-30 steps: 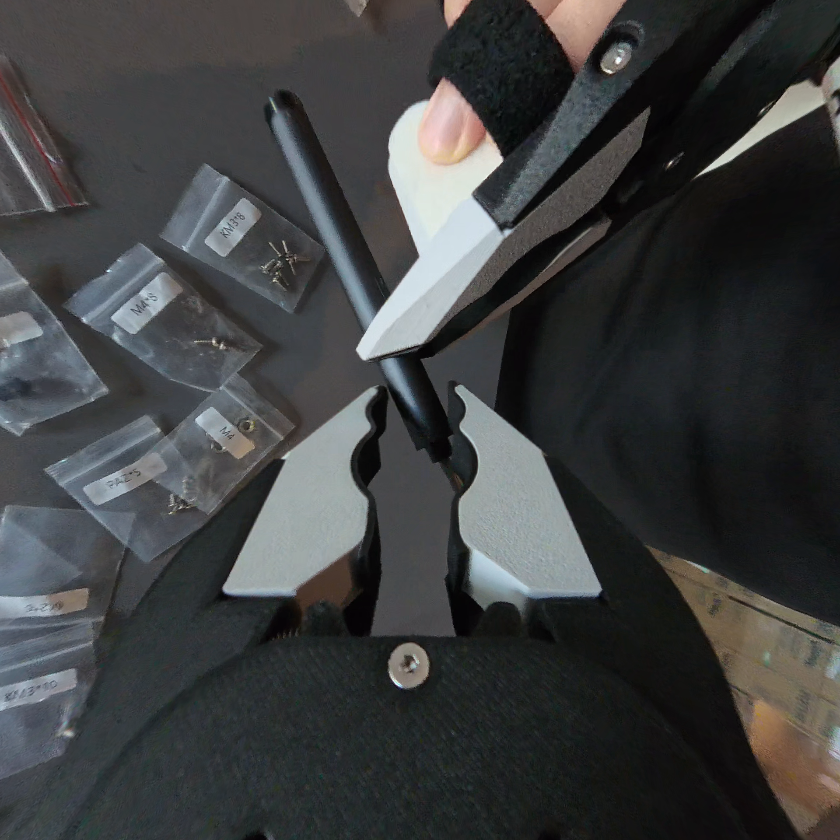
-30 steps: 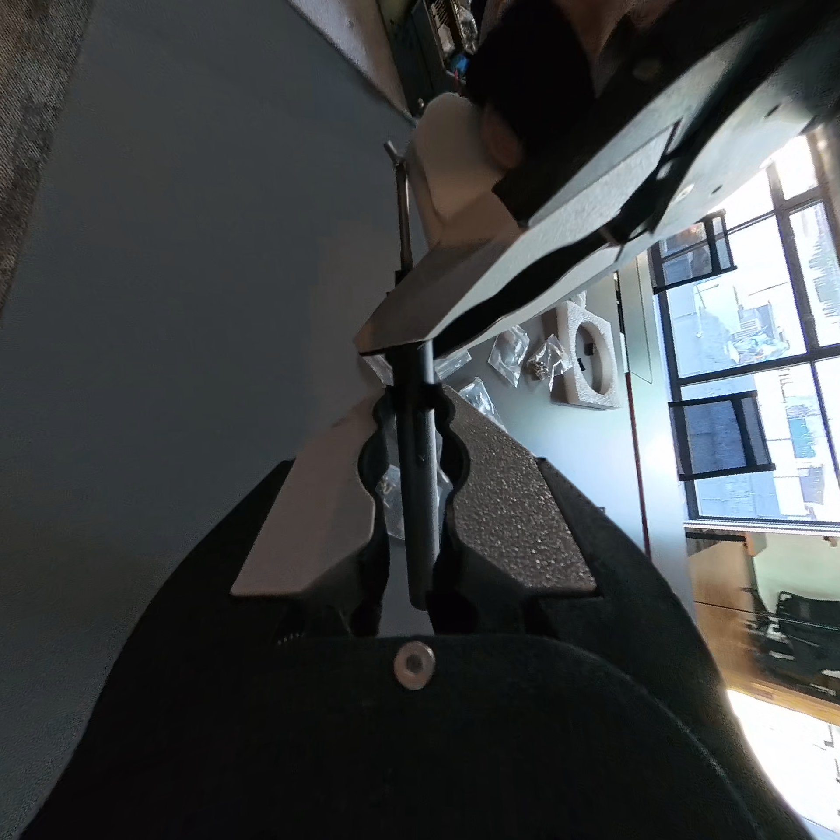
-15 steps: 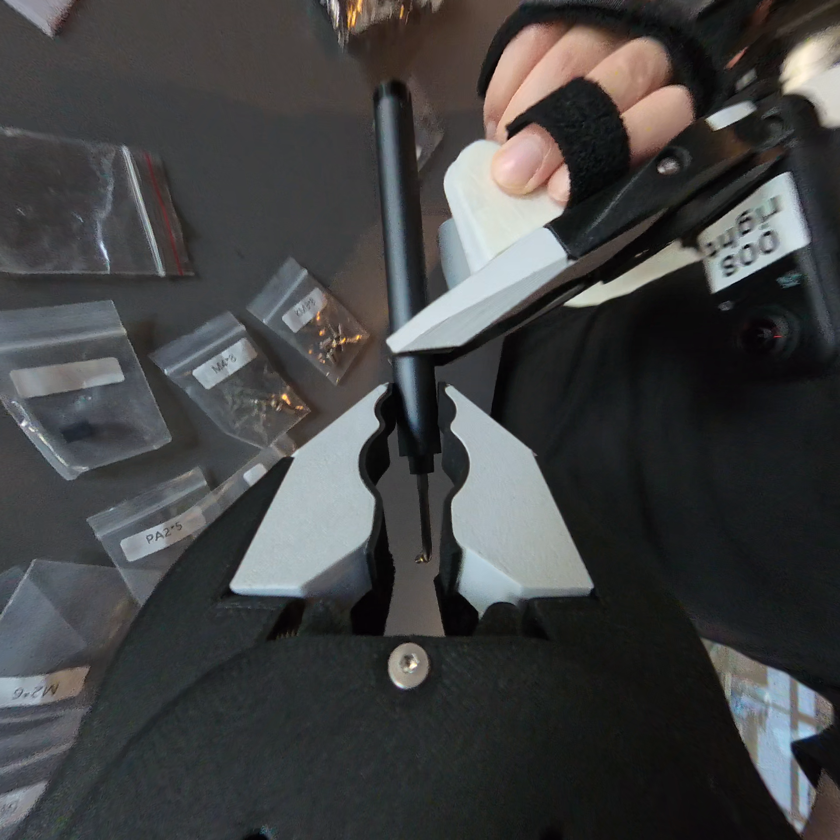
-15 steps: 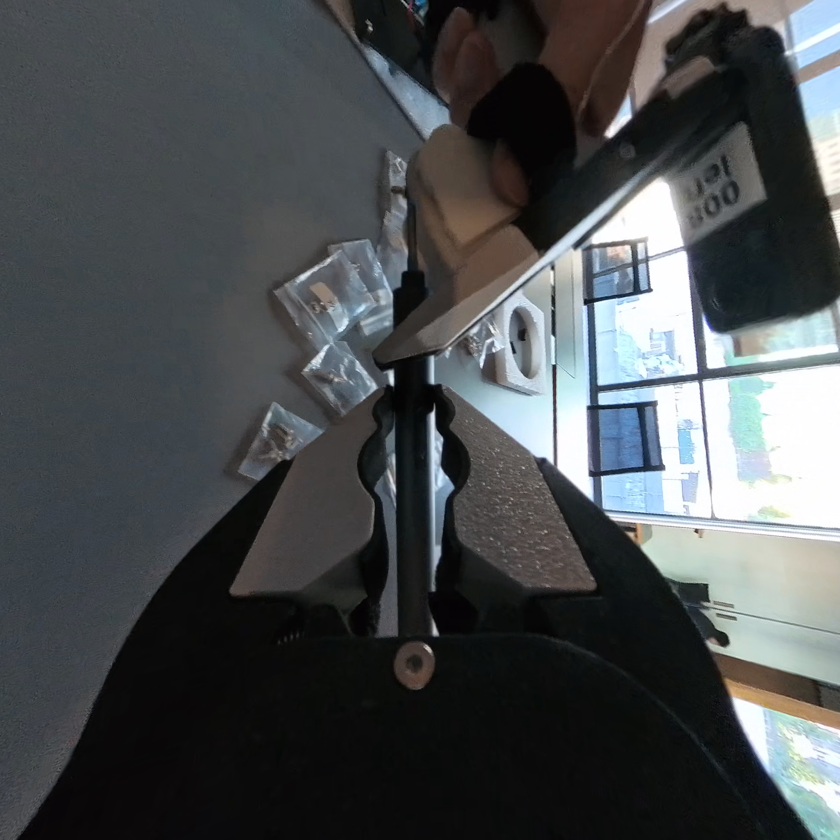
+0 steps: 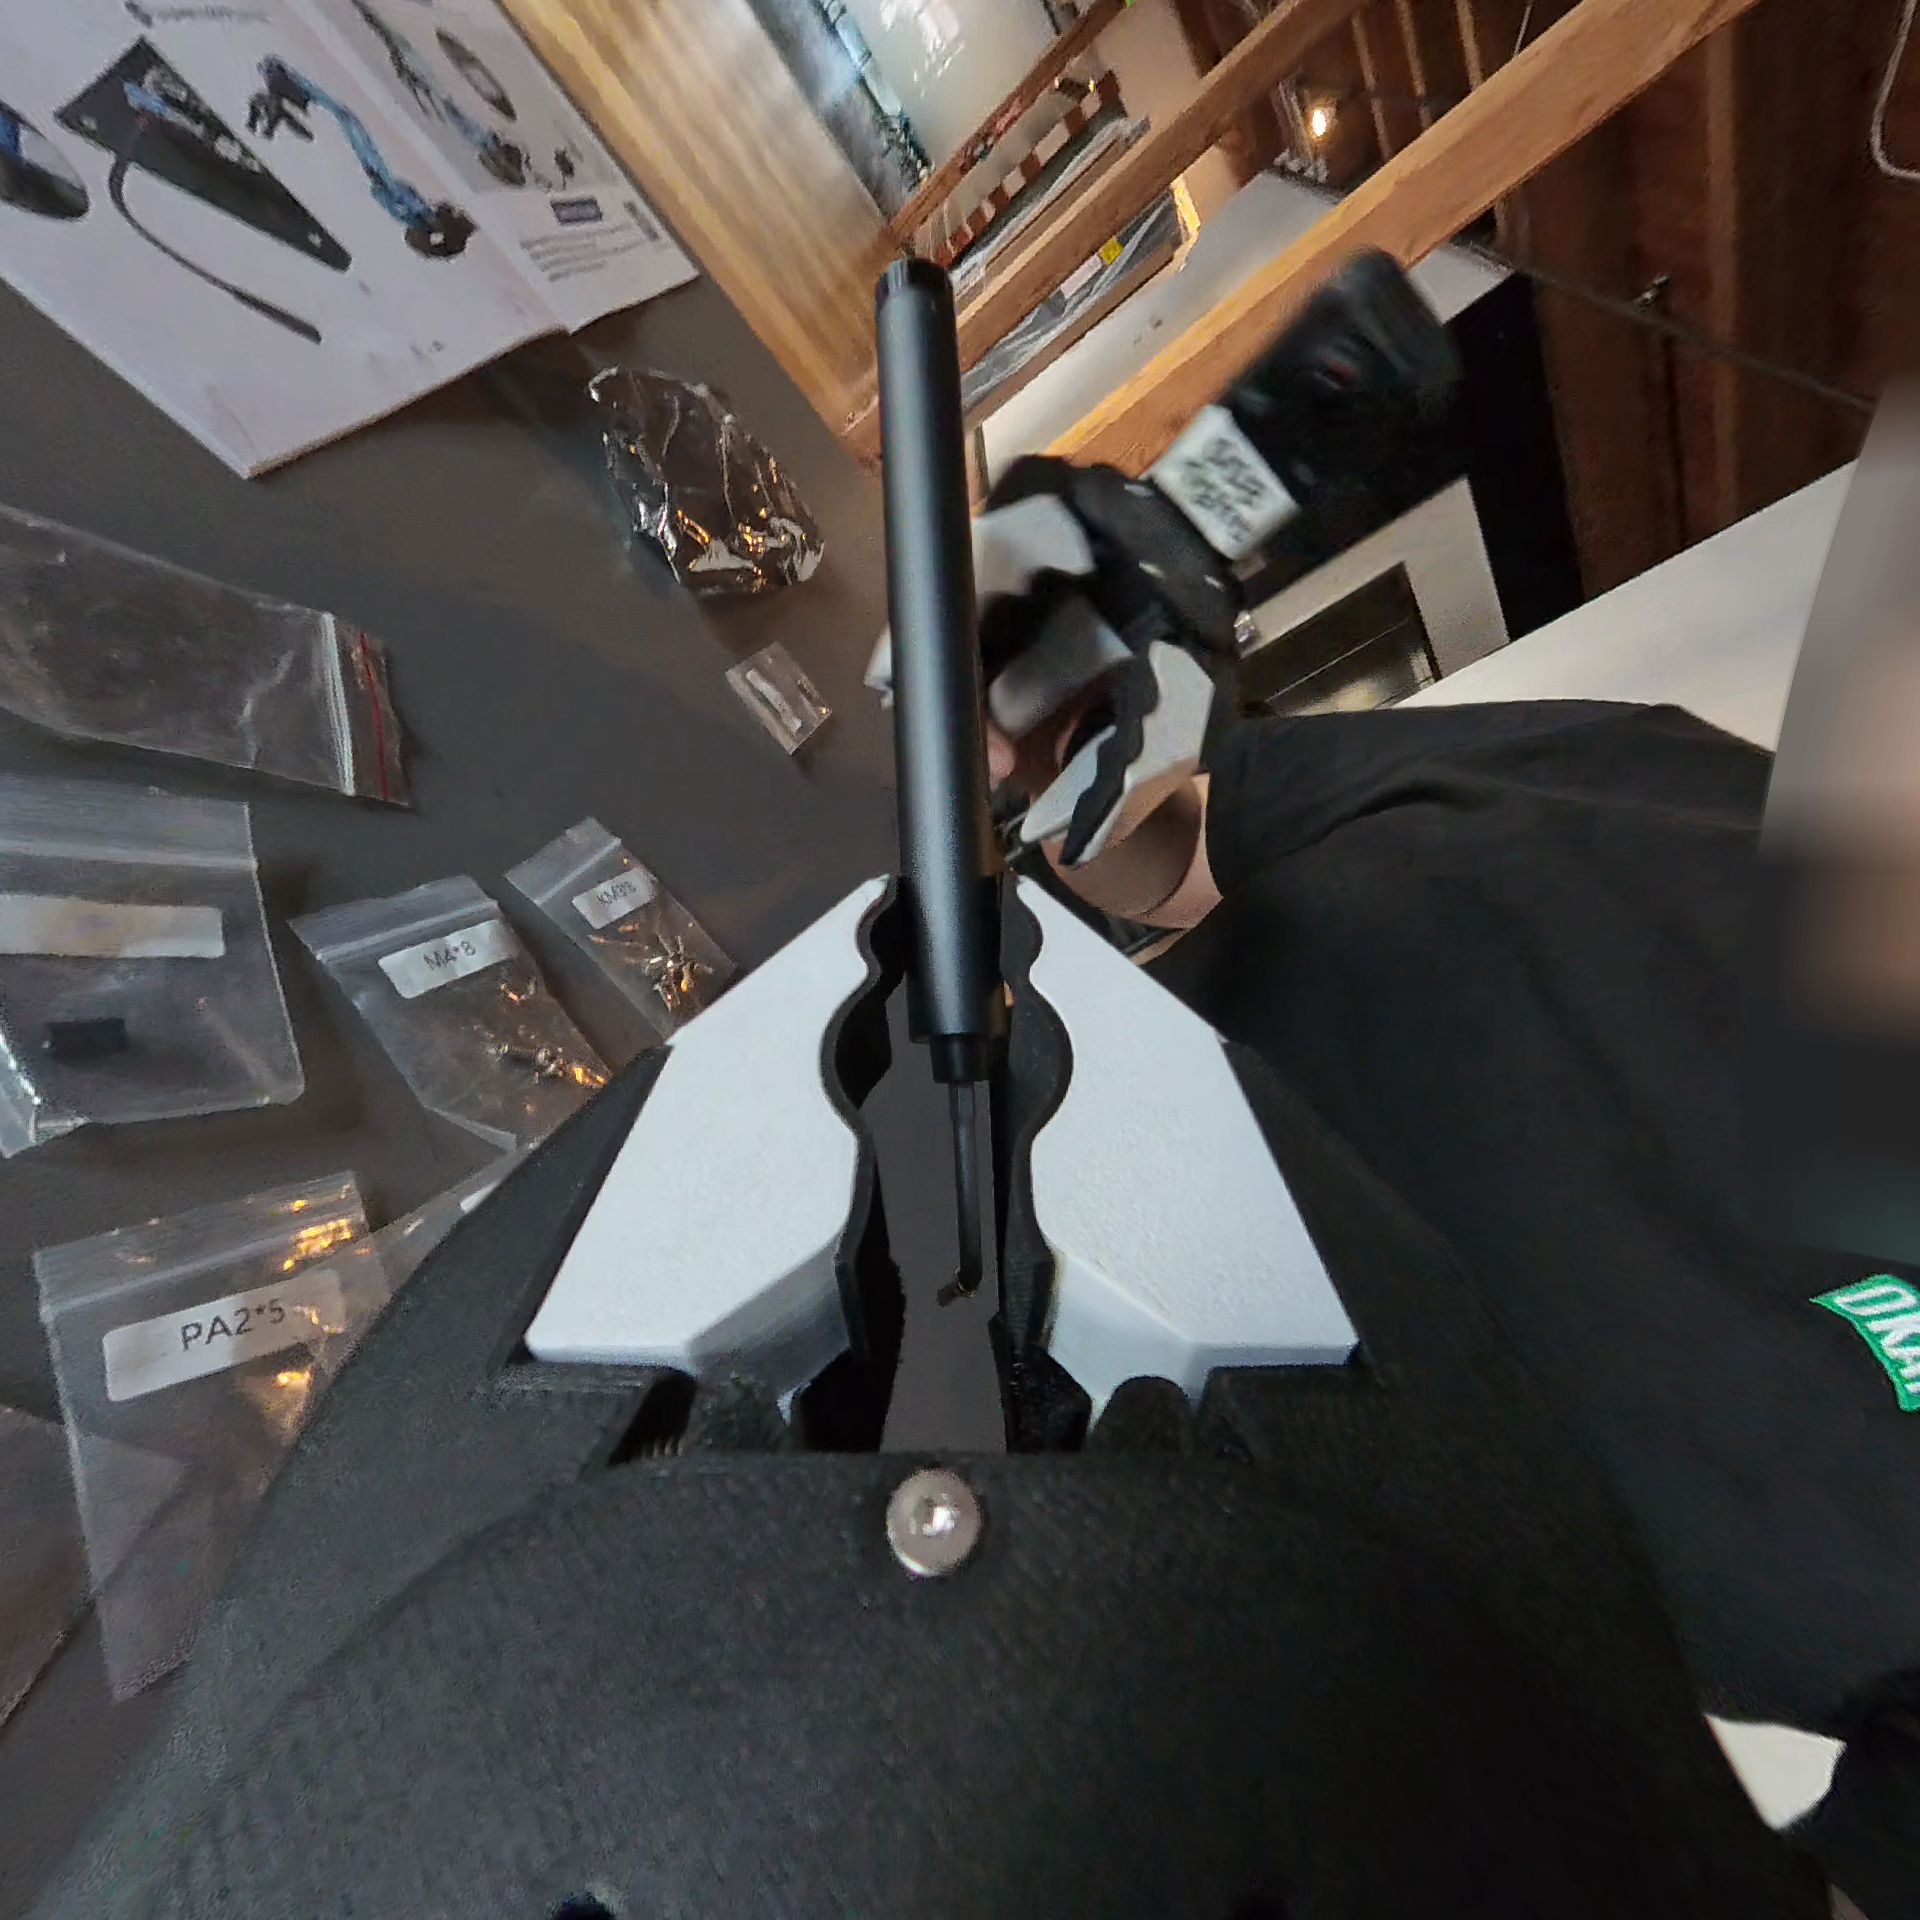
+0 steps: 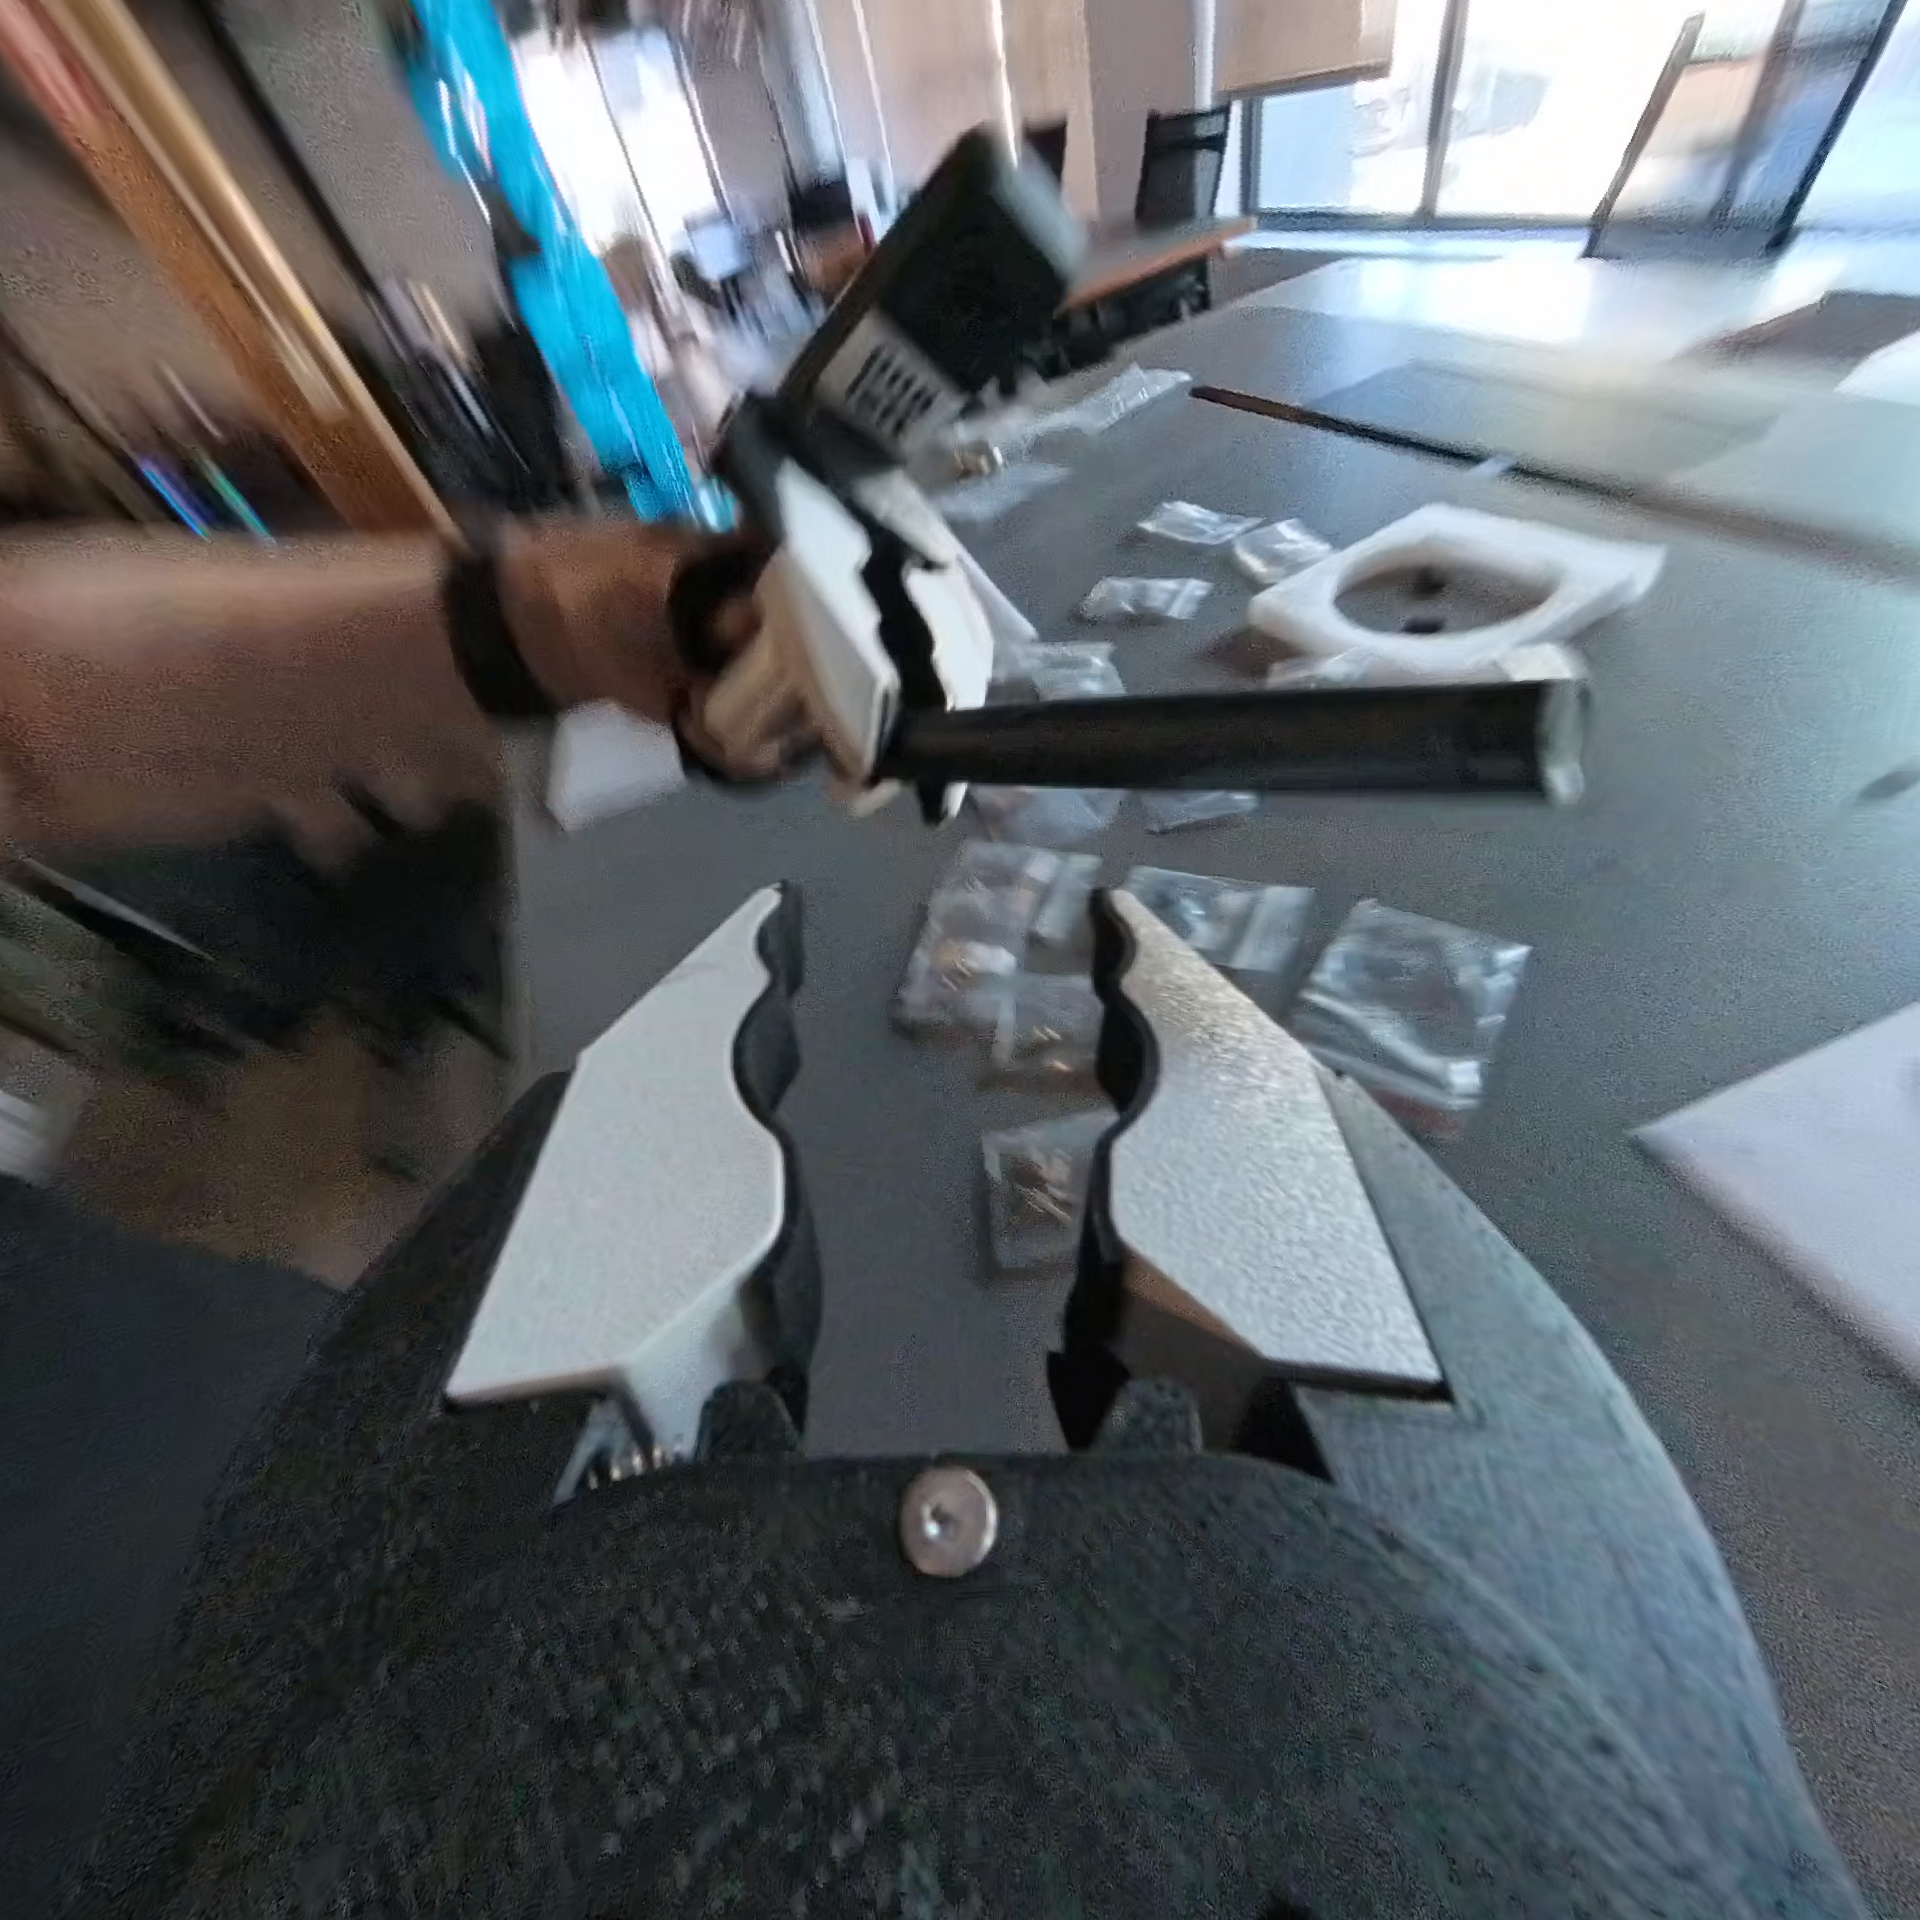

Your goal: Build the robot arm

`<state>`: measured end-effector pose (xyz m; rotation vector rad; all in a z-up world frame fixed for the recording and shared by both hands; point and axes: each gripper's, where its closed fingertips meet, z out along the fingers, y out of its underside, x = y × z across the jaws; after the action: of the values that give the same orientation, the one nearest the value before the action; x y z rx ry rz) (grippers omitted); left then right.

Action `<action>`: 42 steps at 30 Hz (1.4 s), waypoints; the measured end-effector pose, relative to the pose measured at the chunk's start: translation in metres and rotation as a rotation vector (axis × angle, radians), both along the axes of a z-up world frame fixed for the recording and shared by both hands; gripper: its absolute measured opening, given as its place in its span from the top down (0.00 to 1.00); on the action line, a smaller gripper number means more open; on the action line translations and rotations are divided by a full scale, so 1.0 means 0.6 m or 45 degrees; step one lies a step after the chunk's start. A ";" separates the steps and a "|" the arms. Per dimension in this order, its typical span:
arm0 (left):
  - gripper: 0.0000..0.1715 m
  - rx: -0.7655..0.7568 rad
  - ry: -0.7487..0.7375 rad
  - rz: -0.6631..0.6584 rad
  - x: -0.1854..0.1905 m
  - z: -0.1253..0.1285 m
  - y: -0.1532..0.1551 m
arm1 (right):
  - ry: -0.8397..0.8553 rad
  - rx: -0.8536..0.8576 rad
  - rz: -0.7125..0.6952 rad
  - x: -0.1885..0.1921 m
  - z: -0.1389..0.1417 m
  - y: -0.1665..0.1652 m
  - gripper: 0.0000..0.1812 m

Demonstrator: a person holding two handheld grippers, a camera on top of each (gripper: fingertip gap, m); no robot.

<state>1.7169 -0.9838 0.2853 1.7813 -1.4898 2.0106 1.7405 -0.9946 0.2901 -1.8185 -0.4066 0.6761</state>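
Observation:
My left gripper (image 5: 951,894) is shut on a black screwdriver (image 5: 930,623), gripping the handle near its bit end. The thin bit points back toward the camera between the fingers. The handle sticks out forward above the dark table (image 5: 540,665). My right gripper (image 6: 943,899) is open and empty, its jaws wide apart above the table. In the right wrist view the left gripper (image 6: 904,748) holds the screwdriver (image 6: 1226,738) level, ahead of the right gripper and apart from it. The right gripper (image 5: 1081,717) shows blurred behind the handle in the left wrist view.
Several small clear bags of screws (image 5: 457,997) lie on the table, with a larger empty bag (image 5: 187,665), a crumpled foil bag (image 5: 717,488) and a printed sheet (image 5: 312,208). A white foam piece with a round hole (image 6: 1455,592) lies farther off. A person's black sleeve (image 5: 1507,1039) is at right. Less than 4 cm separates the two grippers' tips.
The right gripper let go of the screwdriver, opened and drew away. The left gripper closed on the handle and now holds it alone. Both views swung upward.

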 end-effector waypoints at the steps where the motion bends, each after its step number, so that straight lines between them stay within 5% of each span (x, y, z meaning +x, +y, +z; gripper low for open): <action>1: 0.91 0.018 -0.017 0.008 0.002 0.001 -0.001 | 0.236 -0.065 0.002 0.005 0.005 0.014 0.66; 5: 0.91 0.095 -0.056 0.032 0.013 0.002 -0.004 | 0.829 -0.071 -0.099 0.057 0.041 0.063 0.73; 8: 0.91 0.113 -0.075 0.046 0.024 0.002 -0.007 | 0.867 -0.044 -0.069 0.059 0.050 0.068 0.89; 15: 0.91 0.183 -0.111 0.085 0.049 -0.009 -0.016 | 1.050 -0.053 -0.083 0.079 0.059 0.079 0.91; 27: 0.91 0.170 -0.178 0.188 0.037 0.006 -0.001 | 0.943 -0.079 0.106 0.032 0.092 0.127 0.91; 32: 0.83 0.177 -0.205 0.243 0.030 0.013 0.010 | 0.944 -0.100 0.147 0.016 0.090 0.141 0.91; 42: 0.76 0.370 -0.195 0.526 -0.030 0.021 0.062 | 0.856 -0.138 0.193 -0.007 0.086 0.159 0.91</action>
<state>1.6988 -0.9465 0.2979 2.2556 -1.6402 2.2523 1.7361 -0.8990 0.3414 -1.5503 -0.0550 1.3748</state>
